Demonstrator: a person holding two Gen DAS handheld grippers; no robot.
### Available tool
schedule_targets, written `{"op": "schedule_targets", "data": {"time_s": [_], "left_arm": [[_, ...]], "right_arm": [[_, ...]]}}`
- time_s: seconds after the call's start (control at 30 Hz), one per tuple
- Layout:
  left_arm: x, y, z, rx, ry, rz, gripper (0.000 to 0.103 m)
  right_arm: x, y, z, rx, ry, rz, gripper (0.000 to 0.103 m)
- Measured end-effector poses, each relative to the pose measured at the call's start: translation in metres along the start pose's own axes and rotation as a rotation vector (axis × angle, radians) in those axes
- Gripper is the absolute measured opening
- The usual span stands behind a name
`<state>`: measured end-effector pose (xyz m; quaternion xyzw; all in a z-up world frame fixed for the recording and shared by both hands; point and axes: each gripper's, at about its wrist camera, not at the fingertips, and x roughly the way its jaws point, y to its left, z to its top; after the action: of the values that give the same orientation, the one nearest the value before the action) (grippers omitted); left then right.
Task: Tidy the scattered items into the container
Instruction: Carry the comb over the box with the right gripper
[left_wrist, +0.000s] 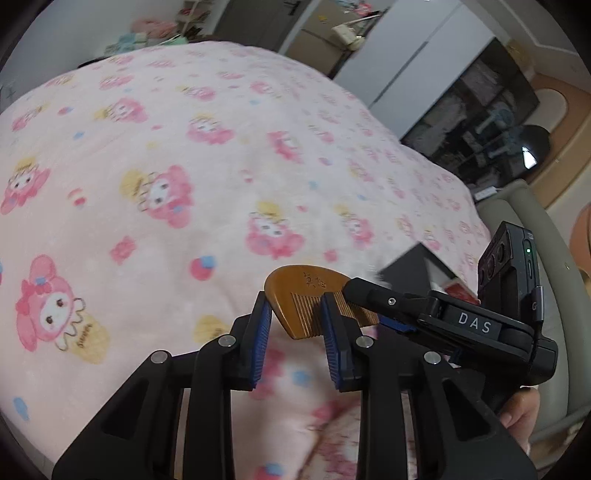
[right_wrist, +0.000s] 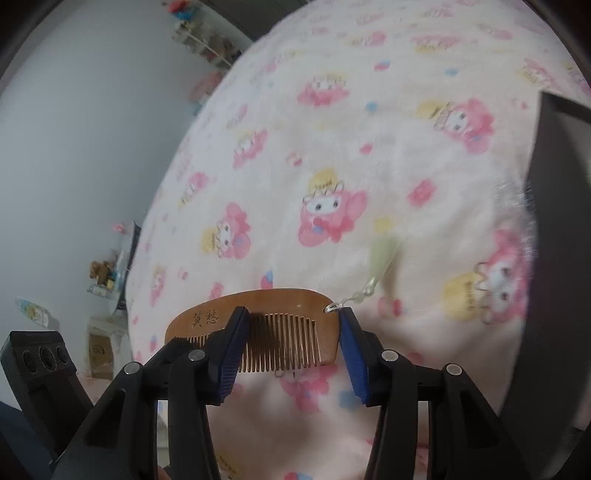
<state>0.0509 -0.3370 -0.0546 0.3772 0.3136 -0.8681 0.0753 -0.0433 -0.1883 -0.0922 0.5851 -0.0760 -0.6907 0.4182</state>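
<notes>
Between both grippers' pads (right_wrist: 351, 345), comb (right_wrist: 258, 308)

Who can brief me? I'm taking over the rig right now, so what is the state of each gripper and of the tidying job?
Left gripper: closed on the lettered end of the wooden comb.
Right gripper: closed on the comb's other end, by the ring with the pale tassel.
The comb is lifted clear of the pink blanket. The dark container stands at the right.
Done: comb picked up. The container's inside is hidden.
Left: carry the comb over and release it inside. No other loose items show.
</notes>
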Motion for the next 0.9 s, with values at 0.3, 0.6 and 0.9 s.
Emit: {"op": "schedule_targets", "data": {"time_s": [0.3,0.6,0.9], "left_arm": [[0.012,-0.129,-0.02,0.177,0.045,-0.213,0.025],[0.073,-0.249,-0.079,0.317,0.183,-0.358,0.027],[0.146,-0.285,-0.132,0.405,0.342,-0.346,0.032]], "right_arm": [[-0.132,-0.062,-0.006,0.011,-0.221,-0.047,0.044],[-0.234,-0.158,-0.041,0.088,-0.369,-0.216,0.044],[-0.238,-0.257,-0.058,0.228,-0.299,-0.292,0.044]]}}
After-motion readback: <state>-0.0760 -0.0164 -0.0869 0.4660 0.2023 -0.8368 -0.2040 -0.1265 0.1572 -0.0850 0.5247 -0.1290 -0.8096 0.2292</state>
